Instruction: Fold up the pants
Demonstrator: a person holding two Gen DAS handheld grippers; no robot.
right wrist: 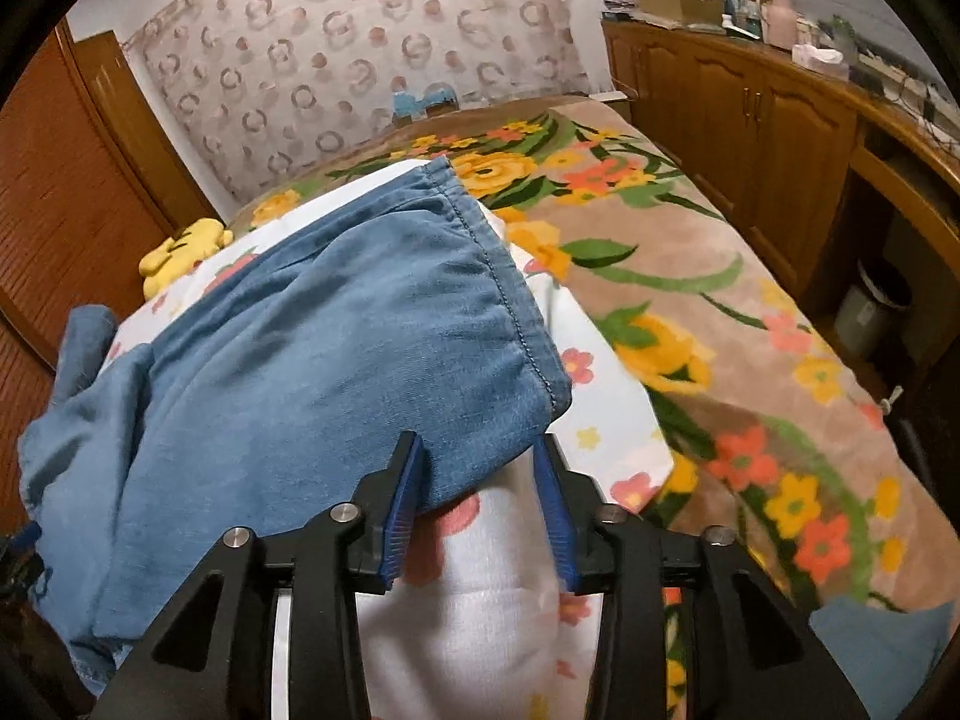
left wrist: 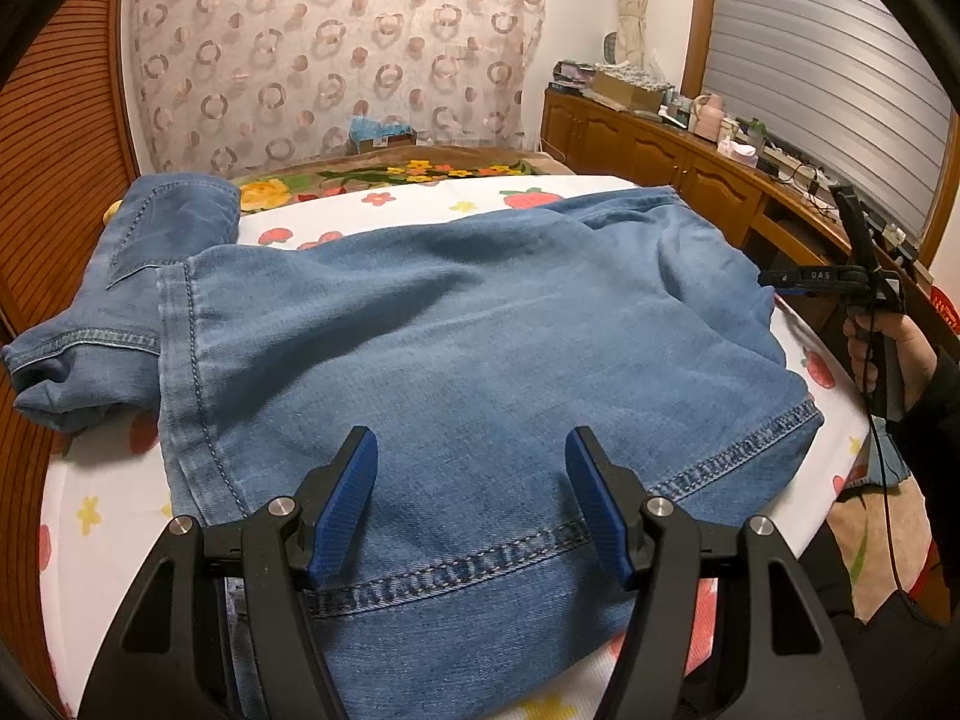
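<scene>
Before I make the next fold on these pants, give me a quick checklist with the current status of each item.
1. Left hand-held gripper open above the denim, nothing pinched: ok.
2. Right hand-held gripper has a grip on the pants: not ok; corner sits between parted pads.
3. Hemmed edge lies flat near the left gripper: ok.
4. Far left part smooth: not ok, bunched.
5. Pants fully on the strawberry-print sheet: cannot tell.

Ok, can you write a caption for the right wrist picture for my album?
Right gripper open around a corner of blue pants on a flowery white sheet.
</scene>
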